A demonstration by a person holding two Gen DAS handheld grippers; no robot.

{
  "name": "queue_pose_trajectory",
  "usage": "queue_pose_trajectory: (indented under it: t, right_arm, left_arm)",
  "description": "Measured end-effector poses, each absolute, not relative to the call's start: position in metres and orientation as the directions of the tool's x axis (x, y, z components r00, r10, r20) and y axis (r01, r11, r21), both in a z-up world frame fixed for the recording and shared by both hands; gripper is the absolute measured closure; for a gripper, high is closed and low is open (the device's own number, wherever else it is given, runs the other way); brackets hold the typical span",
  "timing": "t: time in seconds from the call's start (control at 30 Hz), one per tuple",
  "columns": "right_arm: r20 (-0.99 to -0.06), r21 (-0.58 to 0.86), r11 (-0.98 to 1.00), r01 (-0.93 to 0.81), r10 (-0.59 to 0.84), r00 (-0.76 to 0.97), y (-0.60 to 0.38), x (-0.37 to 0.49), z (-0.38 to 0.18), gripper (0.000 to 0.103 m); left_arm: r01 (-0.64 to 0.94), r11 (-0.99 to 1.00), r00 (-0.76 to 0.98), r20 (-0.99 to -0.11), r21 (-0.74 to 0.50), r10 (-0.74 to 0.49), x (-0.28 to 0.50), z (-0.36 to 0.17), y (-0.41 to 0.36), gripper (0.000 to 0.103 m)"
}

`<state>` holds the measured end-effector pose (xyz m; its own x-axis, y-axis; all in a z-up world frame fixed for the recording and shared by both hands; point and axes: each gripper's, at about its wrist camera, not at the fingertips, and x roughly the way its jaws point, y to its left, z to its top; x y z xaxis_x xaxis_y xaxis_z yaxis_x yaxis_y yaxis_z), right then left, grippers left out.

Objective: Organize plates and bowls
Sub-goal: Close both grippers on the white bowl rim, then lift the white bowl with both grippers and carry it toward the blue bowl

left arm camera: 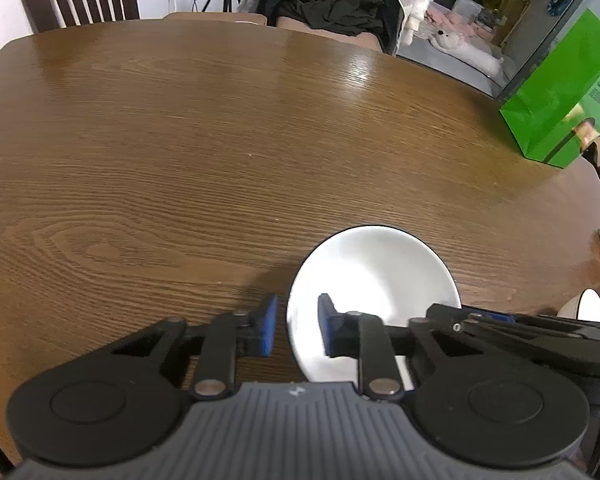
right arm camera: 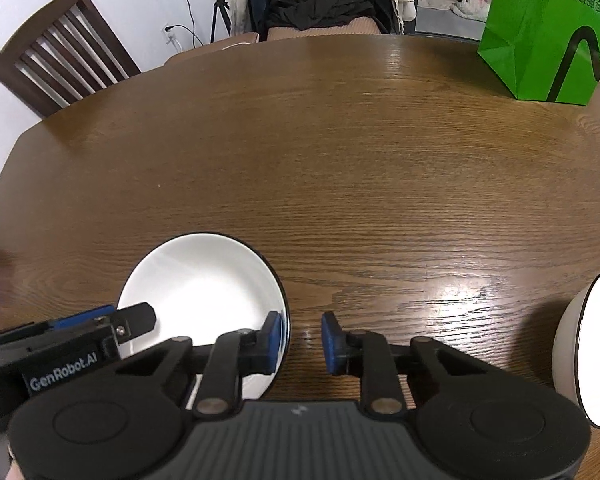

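Both grippers straddle opposite rims of the white plate [left arm camera: 374,280]. The left gripper [left arm camera: 298,326] and right gripper [right arm camera: 302,342] have narrow gaps around the rim; whether pads press it, I cannot tell. Likely stiff, slick, breakable: grip the rim. It lies on the table [left arm camera: 220,140], near a bowl [right arm camera: 592,352].

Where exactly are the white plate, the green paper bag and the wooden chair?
white black-rimmed plate [right arm camera: 204,280], right wrist view, its bare centre
green paper bag [right arm camera: 540,40], right wrist view, front face
dark wooden slatted chair [right arm camera: 64,56], right wrist view, backrest
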<state>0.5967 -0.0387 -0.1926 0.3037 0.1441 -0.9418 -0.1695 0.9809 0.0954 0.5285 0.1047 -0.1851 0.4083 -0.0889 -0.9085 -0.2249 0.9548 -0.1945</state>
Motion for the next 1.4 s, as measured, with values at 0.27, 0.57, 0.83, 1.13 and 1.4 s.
queue_pose_trajectory:
  t: [0.27,0.57,0.83,1.13,1.4]
  right_arm:
    - [-0.947,0.081,0.980,-0.180,0.132,0.292,-0.031,0.597,-0.194,0.097]
    - [-0.948,0.061,0.982,-0.178,0.112,0.298,-0.027,0.597,-0.194,0.097]
    - [-0.947,0.058,0.983,-0.176,0.110,0.302,-0.024,0.595,-0.194,0.097]
    - [-0.947,0.059,0.982,-0.179,0.112,0.301,-0.027,0.594,-0.194,0.097]
    - [-0.944,0.063,0.981,-0.183,0.118,0.309,-0.031,0.591,-0.192,0.097]
  left_arm:
    - [-0.235,0.956,0.395,-0.916,-0.176,-0.072,0.533,-0.189,0.102,0.096]
    - [-0.222,0.961,0.394,-0.917,-0.164,-0.065,0.534,-0.188,0.100,0.096]
    - [-0.218,0.964,0.395,-0.917,-0.154,-0.058,0.533,-0.188,0.098,0.096]
    - [-0.217,0.965,0.398,-0.916,-0.145,-0.048,0.533,-0.187,0.096,0.096]
    - [-0.212,0.967,0.407,-0.912,-0.140,-0.043,0.531,-0.183,0.094,0.096]
